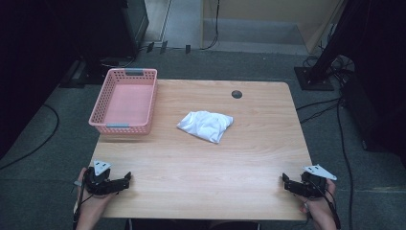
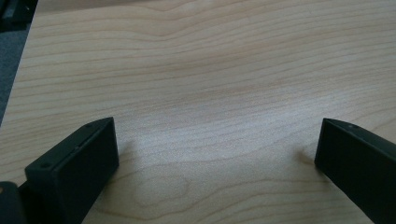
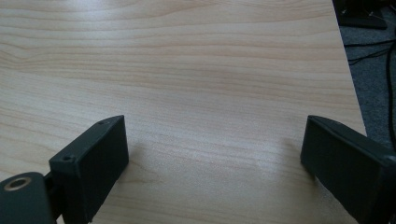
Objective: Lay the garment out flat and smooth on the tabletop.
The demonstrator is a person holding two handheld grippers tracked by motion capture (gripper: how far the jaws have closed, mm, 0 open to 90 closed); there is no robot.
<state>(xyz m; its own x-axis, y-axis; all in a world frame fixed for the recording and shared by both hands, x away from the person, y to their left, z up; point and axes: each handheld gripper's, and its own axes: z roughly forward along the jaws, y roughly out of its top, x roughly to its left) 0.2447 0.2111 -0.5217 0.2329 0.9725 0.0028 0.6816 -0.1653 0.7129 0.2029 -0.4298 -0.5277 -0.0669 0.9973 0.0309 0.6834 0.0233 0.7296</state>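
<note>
Nothing started: both tongs, left (image 1: 125, 181) and right (image 1: 286, 182), gape empty at tabletop (image 1: 201, 163) edge; cloth (image 1: 206, 125) untouched, probably bound for basket (image 1: 125, 101).

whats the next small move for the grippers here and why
Probably reach one hand-held gripper, say the right hand-held gripper, forward to the crumpled white cloth. Both rest open at the table's near edge with nothing between their jaws, the cloth lies untouched mid-table, and the pink basket is empty.
</note>
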